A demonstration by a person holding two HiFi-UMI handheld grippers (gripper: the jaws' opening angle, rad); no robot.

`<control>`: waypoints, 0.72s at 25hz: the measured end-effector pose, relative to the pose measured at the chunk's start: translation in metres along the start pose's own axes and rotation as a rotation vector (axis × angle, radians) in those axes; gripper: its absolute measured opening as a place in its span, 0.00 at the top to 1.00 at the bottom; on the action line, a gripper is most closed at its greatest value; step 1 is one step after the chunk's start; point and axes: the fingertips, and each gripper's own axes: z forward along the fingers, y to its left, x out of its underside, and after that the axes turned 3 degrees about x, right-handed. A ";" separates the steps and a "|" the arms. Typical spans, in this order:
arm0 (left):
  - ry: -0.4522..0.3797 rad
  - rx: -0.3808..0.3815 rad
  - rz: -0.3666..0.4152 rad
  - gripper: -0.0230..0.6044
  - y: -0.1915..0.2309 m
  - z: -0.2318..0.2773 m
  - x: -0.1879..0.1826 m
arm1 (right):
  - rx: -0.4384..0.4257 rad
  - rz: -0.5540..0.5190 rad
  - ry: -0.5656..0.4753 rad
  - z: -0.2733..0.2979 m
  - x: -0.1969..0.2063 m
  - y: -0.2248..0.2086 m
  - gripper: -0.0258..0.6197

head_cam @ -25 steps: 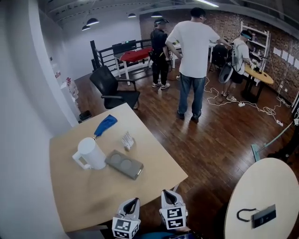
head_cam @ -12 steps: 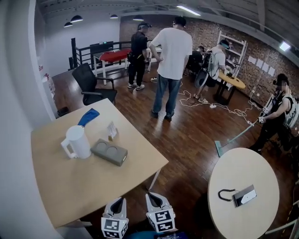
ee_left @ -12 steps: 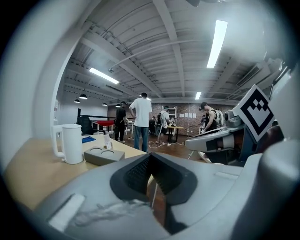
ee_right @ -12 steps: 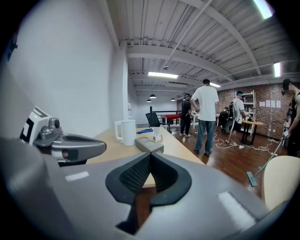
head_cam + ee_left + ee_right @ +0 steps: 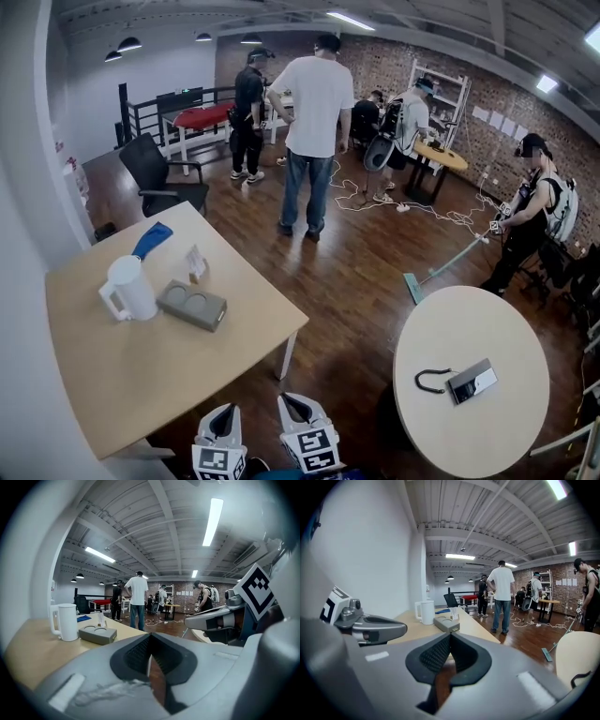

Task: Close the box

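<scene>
A flat grey box (image 5: 192,305) with two round hollows on top lies on the square wooden table (image 5: 141,375), far in front of both grippers. It also shows in the left gripper view as the box (image 5: 97,633) and in the right gripper view as the box (image 5: 446,623). No raised lid is visible on it. My left gripper (image 5: 223,419) and right gripper (image 5: 292,406) are side by side off the table's near corner. The left gripper (image 5: 150,637) and right gripper (image 5: 450,637) are both shut, with nothing between the jaws.
A white jug (image 5: 127,289), a blue cloth (image 5: 152,239) and a small card stand (image 5: 196,262) sit beside the box. A round table (image 5: 441,422) at right carries a device with a cable (image 5: 464,382). Several people (image 5: 307,131) stand on the wood floor; an office chair (image 5: 159,173) is behind the table.
The view has swung rightward, so the wooden table and box now sit further left and smaller. Both grippers stay shut and low. A person with a mop has appeared at right.
</scene>
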 end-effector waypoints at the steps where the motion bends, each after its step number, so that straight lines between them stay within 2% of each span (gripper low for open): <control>1: 0.003 0.013 0.013 0.98 -0.009 0.003 -0.001 | 0.003 0.002 0.002 -0.004 0.004 -0.006 0.97; 7: 0.020 0.050 0.055 0.98 -0.043 0.016 -0.003 | 0.038 0.042 0.010 -0.024 0.016 -0.038 0.97; 18: 0.032 0.088 0.089 0.98 -0.072 0.021 0.003 | 0.057 0.061 0.015 -0.048 0.029 -0.055 0.97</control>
